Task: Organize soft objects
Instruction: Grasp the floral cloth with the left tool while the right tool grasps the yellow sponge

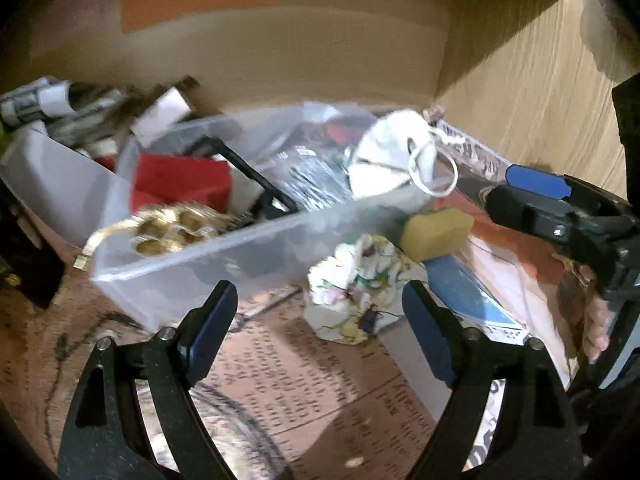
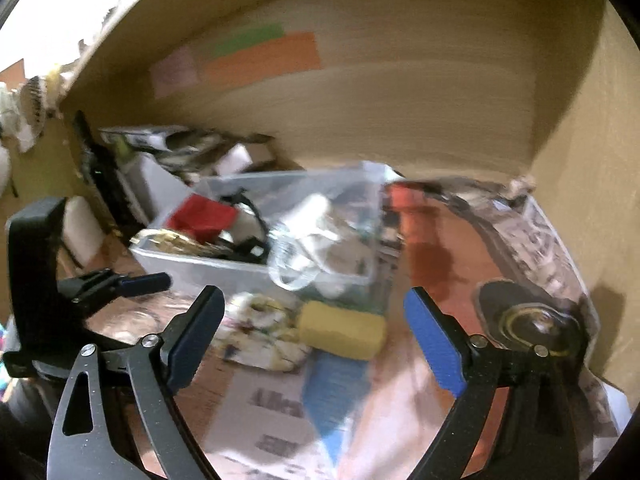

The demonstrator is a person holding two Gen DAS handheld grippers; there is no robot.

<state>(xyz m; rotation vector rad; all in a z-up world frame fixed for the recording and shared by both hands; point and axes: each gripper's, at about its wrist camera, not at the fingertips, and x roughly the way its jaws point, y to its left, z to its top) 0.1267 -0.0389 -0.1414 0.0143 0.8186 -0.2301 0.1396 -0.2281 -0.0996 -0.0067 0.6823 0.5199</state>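
A crumpled floral cloth [image 1: 358, 290] lies on newspaper just in front of a clear plastic bin [image 1: 224, 256]. A yellow sponge [image 1: 436, 232] sits beside it to the right. A white face mask [image 1: 394, 156] hangs over the bin's right end, blurred. My left gripper [image 1: 320, 320] is open and empty, its jaws either side of the cloth but short of it. My right gripper [image 2: 314, 328] is open and empty, facing the cloth [image 2: 264, 330] and sponge [image 2: 342, 330]; it also shows in the left wrist view [image 1: 532, 196]. The mask [image 2: 316, 224] is over the bin [image 2: 208, 262].
The bin holds a red box [image 1: 180, 184], a black frame [image 1: 256, 176] and gold pieces [image 1: 168, 228]. A white tub [image 1: 52, 184] of clutter stands at left. A wooden back wall [image 1: 280, 52] and side wall [image 1: 540, 92] close the shelf. A dark round object [image 2: 528, 320] lies at right.
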